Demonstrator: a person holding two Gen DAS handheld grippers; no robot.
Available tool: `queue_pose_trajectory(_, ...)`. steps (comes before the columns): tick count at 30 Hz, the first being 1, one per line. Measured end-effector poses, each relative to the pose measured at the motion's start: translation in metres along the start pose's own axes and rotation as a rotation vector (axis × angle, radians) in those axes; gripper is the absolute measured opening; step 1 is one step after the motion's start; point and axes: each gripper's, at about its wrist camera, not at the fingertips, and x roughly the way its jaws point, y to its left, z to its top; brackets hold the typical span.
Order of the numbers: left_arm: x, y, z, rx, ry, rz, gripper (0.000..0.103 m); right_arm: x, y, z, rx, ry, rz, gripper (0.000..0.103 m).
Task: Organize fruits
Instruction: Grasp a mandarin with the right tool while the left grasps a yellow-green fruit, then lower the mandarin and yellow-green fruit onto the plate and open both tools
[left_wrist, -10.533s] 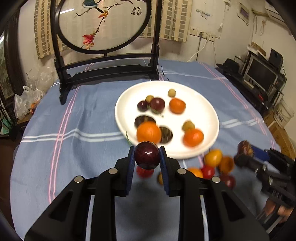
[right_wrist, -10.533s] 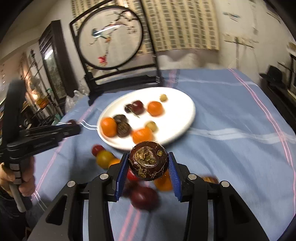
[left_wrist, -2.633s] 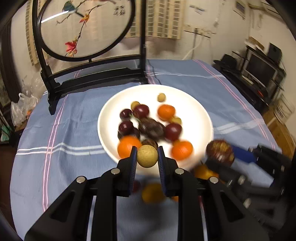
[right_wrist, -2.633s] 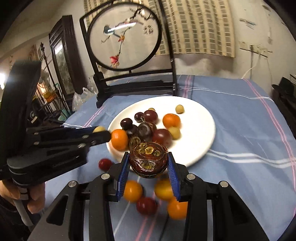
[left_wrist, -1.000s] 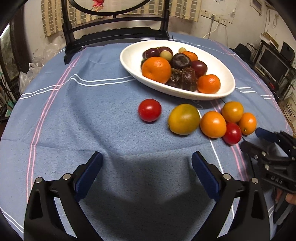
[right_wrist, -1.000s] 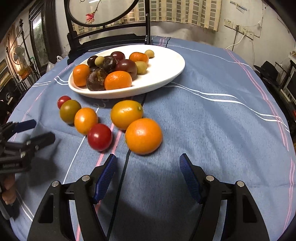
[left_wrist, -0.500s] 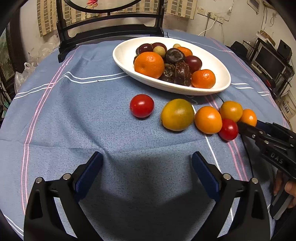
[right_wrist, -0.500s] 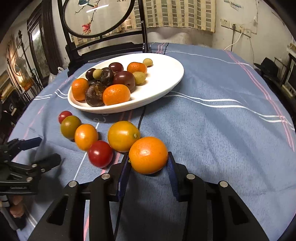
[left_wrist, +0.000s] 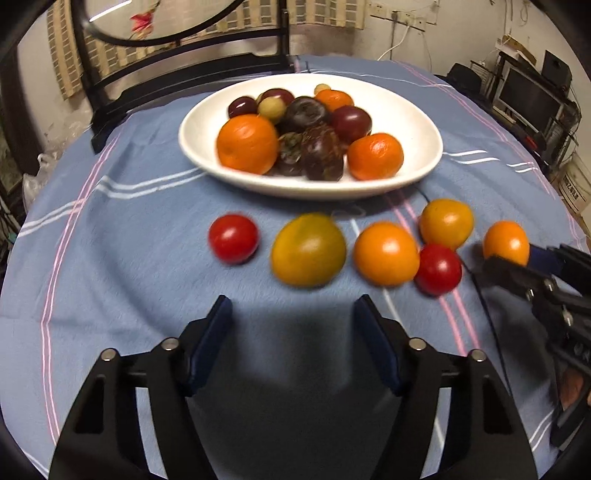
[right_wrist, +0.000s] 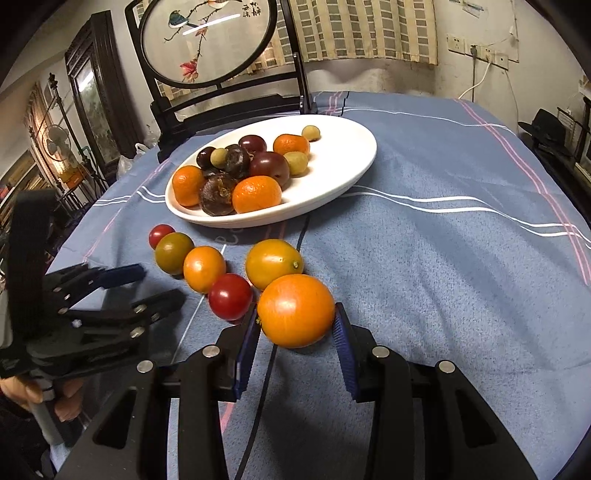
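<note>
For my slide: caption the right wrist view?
Right gripper clamps an orange tomato beside the fruit-filled white plate.

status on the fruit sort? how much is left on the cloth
Done: a pile of fruit sits in the white plate. In hand: right gripper shut on an orange tomato. Left: five tomatoes on the cloth; left gripper jaws closing, empty, short of the yellow-green tomato.

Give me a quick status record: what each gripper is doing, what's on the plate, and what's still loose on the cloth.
right gripper: shut on orange fruit
left gripper: closing, nothing between fingers
white plate: oranges, dark plums, small yellow-green fruits
loose on cloth: two red tomatoes, one yellow-green tomato, two orange ones
tablecloth: blue, striped
</note>
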Motion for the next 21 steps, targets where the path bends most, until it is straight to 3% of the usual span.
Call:
queue_pose_trajectory(4, 0.009, -0.001, 0.014, 0.005, -0.010, -0.011, 0.055, -0.001, -0.001, 0.000, 0.001, -0.001, 0.007, 0.040)
queue_pose_trajectory(6, 0.010, -0.003, 0.018, 0.012, -0.020, -0.019, 0.040, 0.001, -0.001, 0.000, 0.003, 0.005, 0.007, 0.040)
queue_pose_trajectory(12, 0.005, -0.007, 0.015, 0.044, -0.037, -0.015, 0.038, -0.001, -0.001, 0.000, -0.004, -0.011, 0.002, 0.040)
queue_pose_trajectory(21, -0.046, 0.003, 0.011, 0.054, -0.098, -0.068, 0.038, -0.016, 0.005, 0.008, 0.024, -0.076, 0.061, 0.040)
